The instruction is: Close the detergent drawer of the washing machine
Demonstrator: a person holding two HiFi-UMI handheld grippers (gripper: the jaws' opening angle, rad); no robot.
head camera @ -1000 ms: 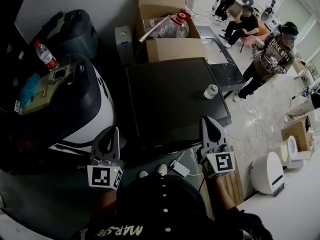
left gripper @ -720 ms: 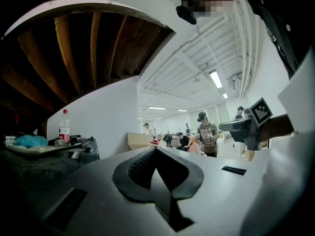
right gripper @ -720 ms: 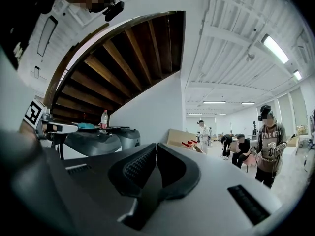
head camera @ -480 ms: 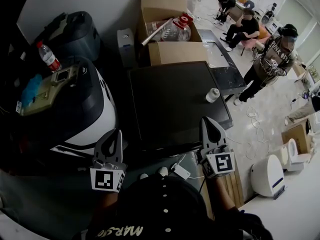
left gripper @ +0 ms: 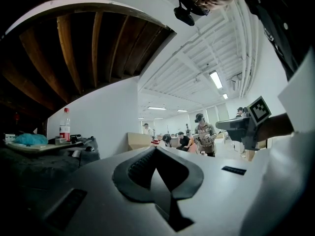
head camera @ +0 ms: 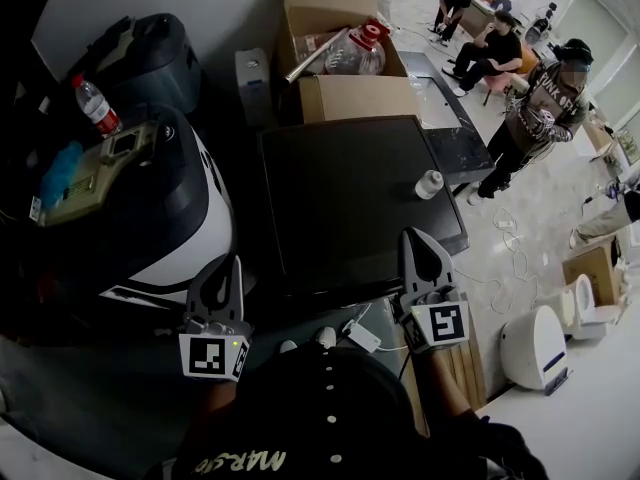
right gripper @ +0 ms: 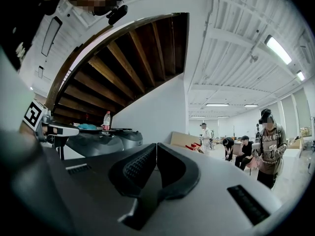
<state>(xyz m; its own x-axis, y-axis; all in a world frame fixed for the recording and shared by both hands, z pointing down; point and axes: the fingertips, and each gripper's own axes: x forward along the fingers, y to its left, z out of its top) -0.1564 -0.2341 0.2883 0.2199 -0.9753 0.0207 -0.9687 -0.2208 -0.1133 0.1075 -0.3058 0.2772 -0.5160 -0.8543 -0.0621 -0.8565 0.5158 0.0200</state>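
**A:** How are your tongs set?

**B:** Both are clenched on nothing. In my left tongs (left gripper: 155, 149) the ribbed dark rubber pads meet at a point inside a smooth grey shell. My right tongs (right gripper: 156, 145) look the same, with only a hairline slit between the pads. Each carries a cube with a black-and-white square marker.

**A:** And the detergent drawer?

**B:** I can't pick it out in any view. Just beyond both tips is a dark machine (head camera: 350, 198) with a flat, matte, squarish top. Its near edge runs from one pair of tongs to the other, and the front face below it is out of sight.

**A:** What's around it?

**B:** A small white bottle (head camera: 428, 183), rounded and capped, stands near the top's right edge. To the left bulges a glossy black-and-white rounded machine (head camera: 190, 208). On it are a clear plastic water bottle (head camera: 95, 108) with a red label and a crumpled blue cloth (head camera: 60, 168). At the far side are open brown cardboard boxes (head camera: 350, 96).

**A:** Any writing?

**B:** There are pale letters on my dark shirt (head camera: 330, 408) that begin "MARS", and the rest is unclear. The bottle's label is too small to read.
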